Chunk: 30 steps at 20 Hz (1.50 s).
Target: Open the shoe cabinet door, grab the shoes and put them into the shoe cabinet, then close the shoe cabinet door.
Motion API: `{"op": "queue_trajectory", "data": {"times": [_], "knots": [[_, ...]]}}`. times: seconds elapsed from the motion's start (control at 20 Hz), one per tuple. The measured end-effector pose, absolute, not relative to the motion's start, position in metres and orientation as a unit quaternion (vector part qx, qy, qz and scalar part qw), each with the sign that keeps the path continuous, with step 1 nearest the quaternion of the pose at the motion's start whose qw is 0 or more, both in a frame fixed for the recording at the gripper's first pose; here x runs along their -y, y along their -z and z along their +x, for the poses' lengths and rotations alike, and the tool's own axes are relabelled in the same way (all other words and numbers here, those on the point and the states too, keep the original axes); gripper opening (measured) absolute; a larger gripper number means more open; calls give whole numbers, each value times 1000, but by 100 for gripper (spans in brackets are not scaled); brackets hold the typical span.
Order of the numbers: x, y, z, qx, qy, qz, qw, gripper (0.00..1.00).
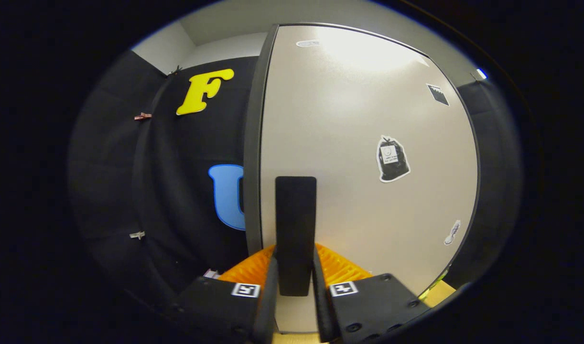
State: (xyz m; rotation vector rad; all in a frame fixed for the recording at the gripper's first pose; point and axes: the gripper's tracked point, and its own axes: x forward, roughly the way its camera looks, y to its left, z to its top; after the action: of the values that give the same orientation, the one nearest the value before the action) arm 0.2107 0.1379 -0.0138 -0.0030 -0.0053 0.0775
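Gripper point(295, 282) fingers are pinching the dark handle point(295, 229) of the shoe cabinet door point(363, 143) between them; swinging it steadily along the hinge arc, grip firm, looks wisest.

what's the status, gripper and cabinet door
Gripper shut on the black door handle. Shoe cabinet door right ahead, pale panel, stickers on it. Nothing in the way.

No legible text — the stickers point(393, 158) on the cabinet door point(349, 119) are too small to read.
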Motion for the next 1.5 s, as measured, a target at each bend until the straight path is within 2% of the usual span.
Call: {"op": "queue_trajectory", "data": {"times": [0.1, 0.15, 0.2, 0.4, 1.05, 1.5], "knots": [[-141, 18, 214, -7, -36, 12, 999, 36], [-141, 18, 215, -11, -37, 16, 999, 36], [-140, 17, 211, -13, -39, 13, 999, 28], [-140, 16, 199, -19, -53, 12, 998, 28], [-99, 11, 97, -17, -114, 25, 993, 28], [-48, 6, 40, -17, -121, 27, 992, 28]]}}
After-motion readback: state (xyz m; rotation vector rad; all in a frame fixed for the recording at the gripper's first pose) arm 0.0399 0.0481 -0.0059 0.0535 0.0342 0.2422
